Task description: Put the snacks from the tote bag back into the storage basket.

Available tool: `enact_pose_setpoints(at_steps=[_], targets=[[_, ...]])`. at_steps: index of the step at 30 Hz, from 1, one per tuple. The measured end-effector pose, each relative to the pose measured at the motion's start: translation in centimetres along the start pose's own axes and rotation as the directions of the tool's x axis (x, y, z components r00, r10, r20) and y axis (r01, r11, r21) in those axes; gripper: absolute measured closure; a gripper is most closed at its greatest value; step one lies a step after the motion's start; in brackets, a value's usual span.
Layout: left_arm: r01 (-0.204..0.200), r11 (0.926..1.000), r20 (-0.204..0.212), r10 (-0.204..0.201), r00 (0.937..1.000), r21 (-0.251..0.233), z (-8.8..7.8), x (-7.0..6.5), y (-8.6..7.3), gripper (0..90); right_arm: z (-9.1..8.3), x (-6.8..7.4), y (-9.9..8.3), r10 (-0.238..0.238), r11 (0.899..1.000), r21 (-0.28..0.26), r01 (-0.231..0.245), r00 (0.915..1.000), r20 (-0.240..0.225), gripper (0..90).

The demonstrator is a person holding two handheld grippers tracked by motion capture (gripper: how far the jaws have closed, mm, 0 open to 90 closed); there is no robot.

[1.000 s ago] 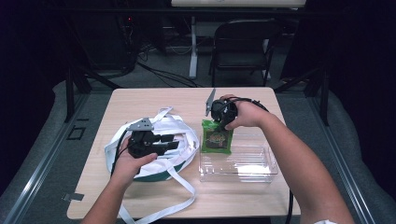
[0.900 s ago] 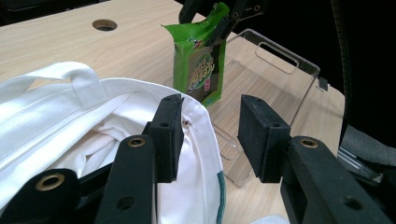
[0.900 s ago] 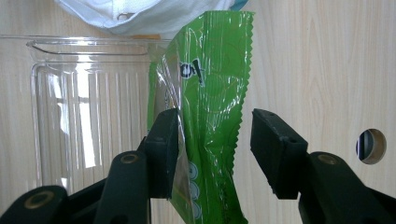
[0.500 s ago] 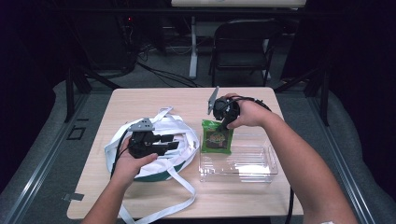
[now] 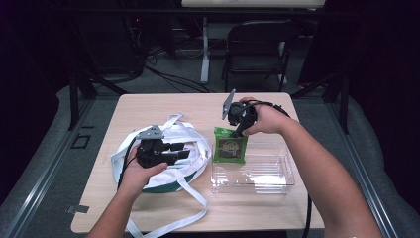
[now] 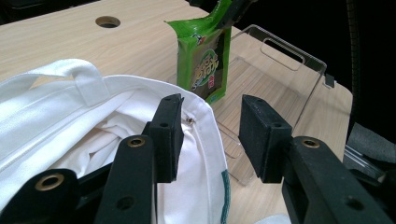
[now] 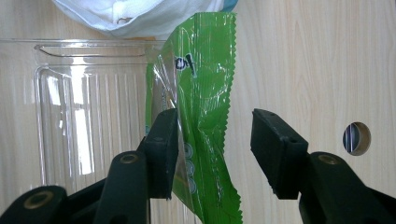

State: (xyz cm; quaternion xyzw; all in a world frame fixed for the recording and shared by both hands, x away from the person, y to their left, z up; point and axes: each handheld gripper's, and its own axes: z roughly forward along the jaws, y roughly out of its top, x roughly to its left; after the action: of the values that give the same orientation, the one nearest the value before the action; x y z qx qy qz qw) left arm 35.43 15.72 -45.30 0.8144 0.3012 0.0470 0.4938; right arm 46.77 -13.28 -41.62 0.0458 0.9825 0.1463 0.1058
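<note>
Right gripper (image 7: pixel 210 154), jaws just opening, releases the crinkled green foil packet (image 7: pixel 201 116); unsupported, it may topple outside the clear plastic tray (image 7: pixel 88 93). Left gripper (image 6: pixel 210 135) stands open astride the white cloth bag's (image 6: pixel 93 116) rim.

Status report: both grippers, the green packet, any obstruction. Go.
Left gripper open over the white bag's rim. Right gripper jaws just opened, apart around the green packet. Packet upright at the clear tray's edge. No obstruction seen.

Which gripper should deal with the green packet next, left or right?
Right. The right gripper is at the top of the green packet, which stands at the clear tray's edge, its open jaws straddling it. The left gripper is at the white bag's rim.
</note>
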Motion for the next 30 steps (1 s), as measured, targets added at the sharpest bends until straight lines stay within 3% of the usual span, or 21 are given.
enact_pose_setpoints(at_steps=[14,30], targets=[[0.002,1.0,-0.009,-0.002,1.0,0.001,-0.2,0.4,0.0,58.9,-1.0,0.3,-0.1,-0.002,1.0,-0.028,0.003,0.9998,0.018,51.8],[0.012,0.9999,-0.035,-0.013,0.9993,-0.006,-1.0,0.9,-0.2,58.6,-3.8,0.6,-0.5,0.003,0.999,-0.042,-0.001,0.9981,0.061,51.9]])
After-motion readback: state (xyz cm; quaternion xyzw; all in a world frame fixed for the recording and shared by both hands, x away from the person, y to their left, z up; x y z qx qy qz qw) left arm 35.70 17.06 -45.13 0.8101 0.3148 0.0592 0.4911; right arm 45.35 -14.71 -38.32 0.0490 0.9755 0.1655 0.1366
